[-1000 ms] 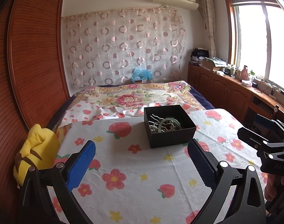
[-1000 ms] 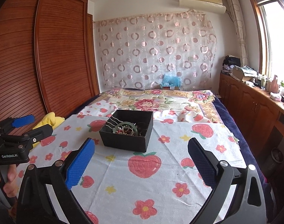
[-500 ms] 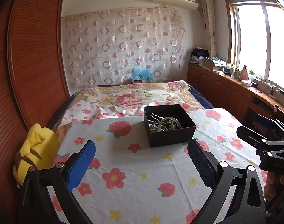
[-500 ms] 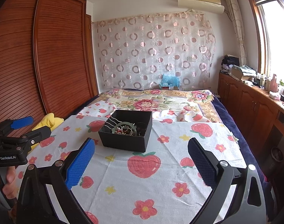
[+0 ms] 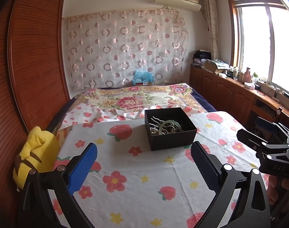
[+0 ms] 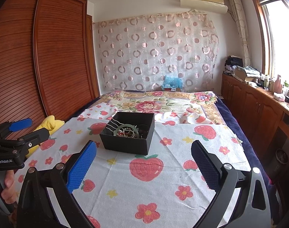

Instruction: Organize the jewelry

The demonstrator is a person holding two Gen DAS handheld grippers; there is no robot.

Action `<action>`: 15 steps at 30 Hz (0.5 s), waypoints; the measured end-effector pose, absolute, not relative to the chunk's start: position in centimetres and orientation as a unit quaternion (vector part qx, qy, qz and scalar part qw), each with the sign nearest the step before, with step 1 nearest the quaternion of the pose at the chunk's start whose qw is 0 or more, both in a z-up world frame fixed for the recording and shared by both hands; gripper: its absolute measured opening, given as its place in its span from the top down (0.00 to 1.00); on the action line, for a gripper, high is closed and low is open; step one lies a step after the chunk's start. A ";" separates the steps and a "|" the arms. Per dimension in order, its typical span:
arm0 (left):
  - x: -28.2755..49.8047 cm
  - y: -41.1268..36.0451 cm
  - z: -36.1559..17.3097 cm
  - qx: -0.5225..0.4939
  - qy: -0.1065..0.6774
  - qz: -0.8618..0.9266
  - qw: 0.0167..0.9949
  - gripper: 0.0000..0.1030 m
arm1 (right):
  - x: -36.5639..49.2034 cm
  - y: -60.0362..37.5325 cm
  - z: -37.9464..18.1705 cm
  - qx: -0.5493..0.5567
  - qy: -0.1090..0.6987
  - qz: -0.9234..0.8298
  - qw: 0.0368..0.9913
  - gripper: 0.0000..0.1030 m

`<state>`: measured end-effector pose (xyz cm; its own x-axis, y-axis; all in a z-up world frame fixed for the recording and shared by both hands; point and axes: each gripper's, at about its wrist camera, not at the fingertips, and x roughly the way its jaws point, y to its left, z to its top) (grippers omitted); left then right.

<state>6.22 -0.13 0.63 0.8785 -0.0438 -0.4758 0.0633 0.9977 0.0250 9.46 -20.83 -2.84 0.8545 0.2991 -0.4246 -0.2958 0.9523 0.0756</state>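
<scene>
A black open box (image 5: 170, 128) sits on the strawberry-print cloth (image 5: 136, 180); it also shows in the right wrist view (image 6: 128, 134). Inside lie a green bangle (image 5: 170, 127), a silver hair comb (image 5: 156, 122) and tangled beads (image 6: 127, 133). My left gripper (image 5: 144, 168) is open and empty, held back from the box's near side. My right gripper (image 6: 143, 168) is open and empty, also short of the box. Each gripper shows at the edge of the other's view: the right one (image 5: 266, 142), the left one (image 6: 21, 131).
A yellow plush toy (image 5: 33, 153) lies at the cloth's left edge by the wooden wardrobe (image 5: 30, 57). A floral bedspread (image 5: 133, 98) lies beyond the box. Wooden cabinets (image 6: 258, 110) with clutter run along the right under the window.
Both grippers have barely moved; the views shift only slightly. The box and its contents are unchanged.
</scene>
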 end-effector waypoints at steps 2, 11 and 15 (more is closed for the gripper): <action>6.2 -0.2 0.7 0.020 0.244 -0.027 0.969 0.08 | 9.5 -20.8 -2.9 0.005 0.221 0.154 0.963 0.03; 6.0 -0.5 1.0 0.021 0.241 -0.027 0.970 0.08 | 9.5 -21.0 -3.0 0.006 0.222 0.151 0.963 0.03; 6.0 -0.5 0.9 0.020 0.241 -0.027 0.970 0.08 | 9.6 -21.1 -3.1 0.006 0.221 0.151 0.963 0.03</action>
